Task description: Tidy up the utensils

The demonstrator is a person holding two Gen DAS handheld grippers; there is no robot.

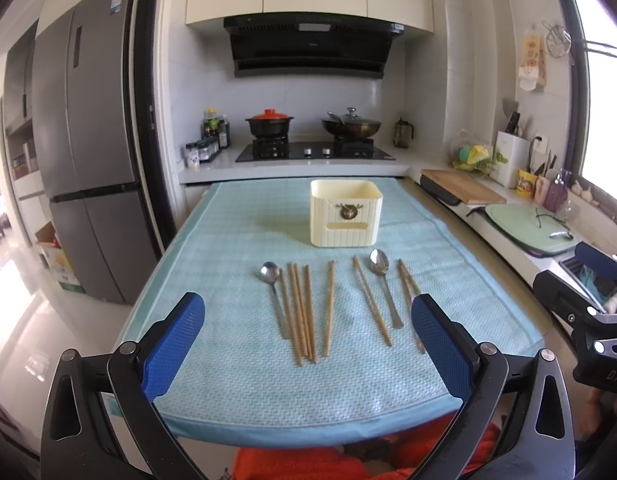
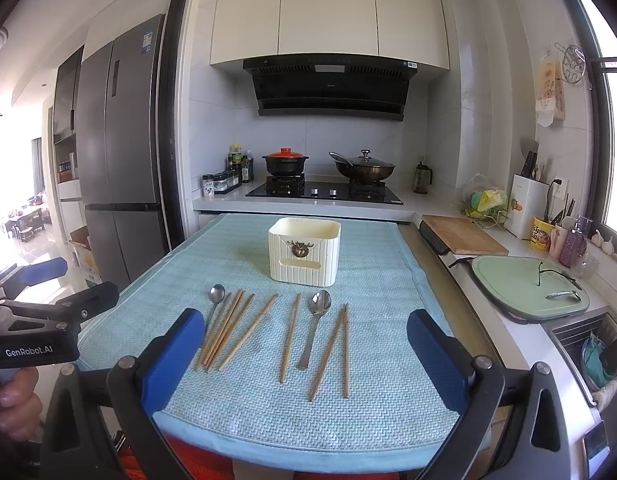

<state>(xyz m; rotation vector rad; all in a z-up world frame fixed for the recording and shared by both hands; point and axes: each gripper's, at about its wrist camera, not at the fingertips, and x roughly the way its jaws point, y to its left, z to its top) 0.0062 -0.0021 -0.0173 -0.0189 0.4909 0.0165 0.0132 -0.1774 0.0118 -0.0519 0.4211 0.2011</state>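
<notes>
Cream holder (image 2: 304,251) on my bench (image 2: 388,408) hides its inside; both my left claw (image 1: 308,346) and right claw (image 2: 306,356) gape wide, empty, above chopsticks (image 2: 224,330).

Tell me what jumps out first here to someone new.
Wooden chopsticks and two steel spoons lie in a loose row on a pale blue mat, untouched. Behind them, mid-mat, stands an empty cream utensil holder. Both blue-padded tongs, left and right, hang open at the near edge, holding nothing.
</notes>
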